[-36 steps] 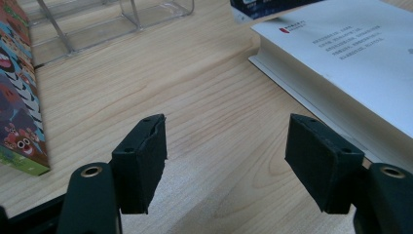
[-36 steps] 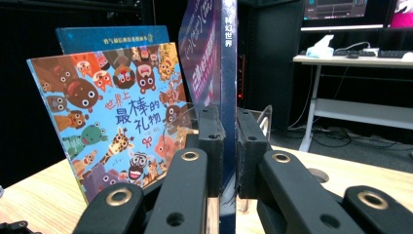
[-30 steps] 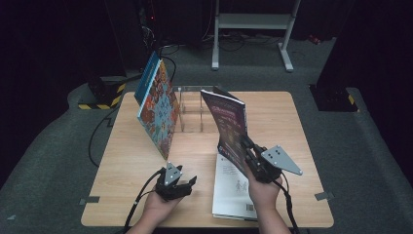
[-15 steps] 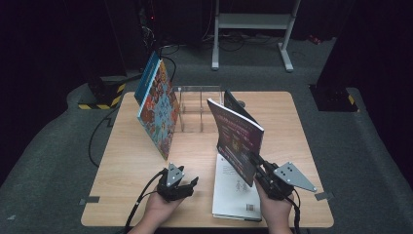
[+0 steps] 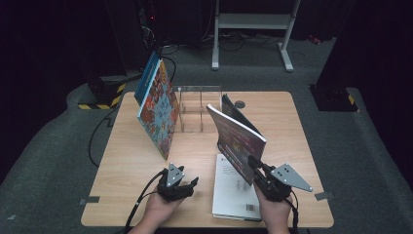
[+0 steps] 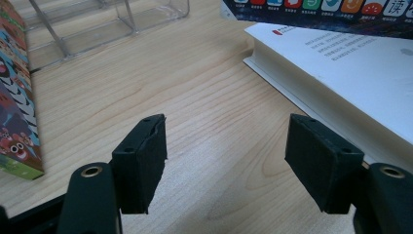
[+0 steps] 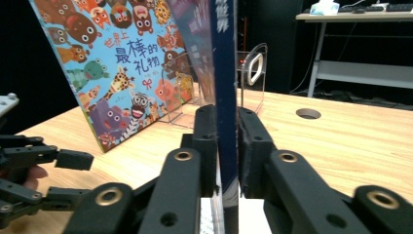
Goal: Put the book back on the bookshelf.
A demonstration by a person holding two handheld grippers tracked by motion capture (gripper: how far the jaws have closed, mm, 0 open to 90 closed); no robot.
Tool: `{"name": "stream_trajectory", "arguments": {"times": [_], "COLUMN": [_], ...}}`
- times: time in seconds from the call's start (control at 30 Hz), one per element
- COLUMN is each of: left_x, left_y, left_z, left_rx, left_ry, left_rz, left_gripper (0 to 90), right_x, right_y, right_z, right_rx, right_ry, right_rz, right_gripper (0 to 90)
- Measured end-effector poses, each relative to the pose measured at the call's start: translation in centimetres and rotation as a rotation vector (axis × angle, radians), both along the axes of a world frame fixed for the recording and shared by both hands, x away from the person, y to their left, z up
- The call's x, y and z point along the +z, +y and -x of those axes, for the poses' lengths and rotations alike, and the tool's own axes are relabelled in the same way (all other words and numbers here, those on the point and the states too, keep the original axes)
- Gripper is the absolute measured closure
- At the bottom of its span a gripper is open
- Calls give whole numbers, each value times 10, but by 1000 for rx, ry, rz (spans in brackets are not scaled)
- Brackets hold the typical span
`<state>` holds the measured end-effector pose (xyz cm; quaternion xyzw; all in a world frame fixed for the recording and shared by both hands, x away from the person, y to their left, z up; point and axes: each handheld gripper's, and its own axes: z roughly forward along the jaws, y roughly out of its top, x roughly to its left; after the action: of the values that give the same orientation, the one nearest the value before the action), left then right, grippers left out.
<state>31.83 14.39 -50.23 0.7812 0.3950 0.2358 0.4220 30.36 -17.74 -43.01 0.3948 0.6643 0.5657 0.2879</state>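
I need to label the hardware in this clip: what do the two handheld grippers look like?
Both the left gripper and right gripper are black, with two jaws, square dark pads, brass-coloured pivot rivets, a grey three-cornered plate on top and a trailing black cable.

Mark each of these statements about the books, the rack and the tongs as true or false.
1. The right tongs grip a dark book by its edge. True.
2. The left tongs hold the white book. False: they are open with nothing between them.
3. The colourful picture book leans against the clear rack. True.
4. The white book stands upright in the rack. False: it lies flat on the table.
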Motion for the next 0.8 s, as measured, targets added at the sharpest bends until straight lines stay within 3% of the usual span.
{"name": "stream_trajectory", "arguments": {"times": [0.23, 0.63, 0.8], "left_x": [0, 2, 4], "left_y": [1, 3, 6], "left_z": [0, 0, 0], "left_rx": [2, 8, 12], "left_ry": [-1, -4, -16], "left_rz": [6, 15, 21], "left_gripper": [316, 316, 317], "right_x": [2, 2, 3], "right_y": [12, 34, 50], "right_z": [0, -4, -5], "right_rx": [-4, 35, 69], "right_ry": [-11, -5, -5], "right_rz": [32, -25, -26], "right_gripper": [838, 840, 841]}}
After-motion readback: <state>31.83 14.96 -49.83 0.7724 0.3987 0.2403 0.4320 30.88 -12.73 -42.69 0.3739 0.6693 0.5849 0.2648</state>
